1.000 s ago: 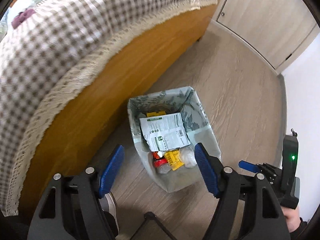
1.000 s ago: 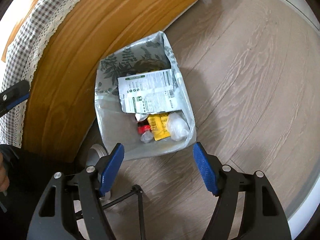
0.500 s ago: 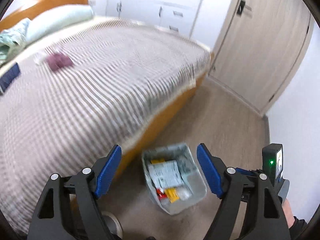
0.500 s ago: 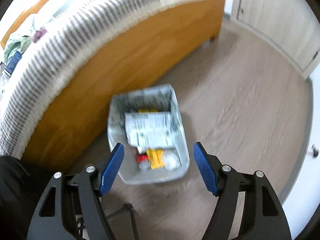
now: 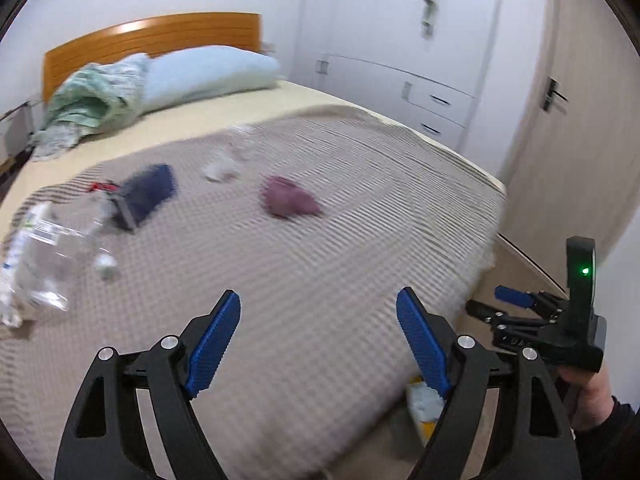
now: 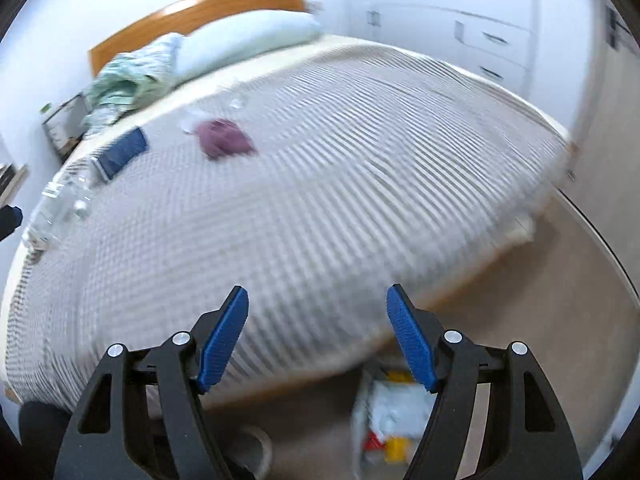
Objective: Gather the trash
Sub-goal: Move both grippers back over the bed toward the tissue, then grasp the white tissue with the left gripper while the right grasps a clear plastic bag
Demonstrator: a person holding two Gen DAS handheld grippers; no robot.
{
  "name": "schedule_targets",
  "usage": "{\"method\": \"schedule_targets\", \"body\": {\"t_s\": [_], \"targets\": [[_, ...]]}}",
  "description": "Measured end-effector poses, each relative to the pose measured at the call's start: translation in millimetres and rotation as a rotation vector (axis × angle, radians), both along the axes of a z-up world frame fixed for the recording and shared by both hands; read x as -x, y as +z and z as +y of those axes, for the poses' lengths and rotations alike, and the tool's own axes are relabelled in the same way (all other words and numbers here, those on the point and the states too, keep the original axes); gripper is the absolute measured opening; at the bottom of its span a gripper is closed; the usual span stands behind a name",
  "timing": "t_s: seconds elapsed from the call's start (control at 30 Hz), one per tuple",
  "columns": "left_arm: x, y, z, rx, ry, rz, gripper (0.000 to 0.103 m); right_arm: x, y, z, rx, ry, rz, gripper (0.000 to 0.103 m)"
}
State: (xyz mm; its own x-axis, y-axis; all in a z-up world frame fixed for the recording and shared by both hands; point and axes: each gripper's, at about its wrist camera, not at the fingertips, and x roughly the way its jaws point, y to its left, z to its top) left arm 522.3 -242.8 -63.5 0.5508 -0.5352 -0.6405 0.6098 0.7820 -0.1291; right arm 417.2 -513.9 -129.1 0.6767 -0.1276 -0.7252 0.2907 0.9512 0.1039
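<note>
My left gripper [image 5: 318,322] hovers over the near edge of the bed, its jaws opening with nothing between them. My right gripper [image 6: 316,316] is open and empty too, above the bed's edge; it also shows at the right of the left wrist view [image 5: 496,304]. On the checked bedspread [image 5: 340,240] lie a clear plastic bottle [image 5: 48,248], a dark blue packet [image 5: 146,194], a purple crumpled thing [image 5: 288,200], a whitish wrapper [image 5: 220,168] and a small white scrap [image 5: 106,266]. The trash bin [image 6: 390,420] stands on the floor beside the bed, holding paper and wrappers.
A pale blue pillow [image 5: 208,72] and a green crumpled cloth [image 5: 92,100] lie by the wooden headboard [image 5: 152,36]. White cupboards with drawers [image 5: 420,80] and a door [image 5: 580,120] stand behind the bed. Wood floor [image 6: 560,320] runs to the right.
Both grippers rose from over the trash bin and tilted up, so the bed top with its litter now fills both views. The bin dropped to the bottom edge. The left jaws widened a little.
</note>
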Motion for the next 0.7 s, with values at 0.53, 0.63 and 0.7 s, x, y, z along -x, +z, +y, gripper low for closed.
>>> {"method": "schedule_targets", "body": {"t_s": [0.53, 0.63, 0.7], "targets": [[-327.6, -16.9, 136.5, 0.041, 0.321, 0.338, 0.057, -273.8, 41.7, 58.7, 0.077, 0.313, -0.014, 0.069], [-361.7, -54.4, 136.4, 0.055, 0.382, 0.480, 0.051, -326.5, 32.0, 63.5, 0.088, 0.342, 0.028, 0.069], [-372.3, -74.8, 137.0, 0.087, 0.402, 0.544, 0.049, -359.4, 22.7, 67.1, 0.092, 0.363, 0.049, 0.069]]}}
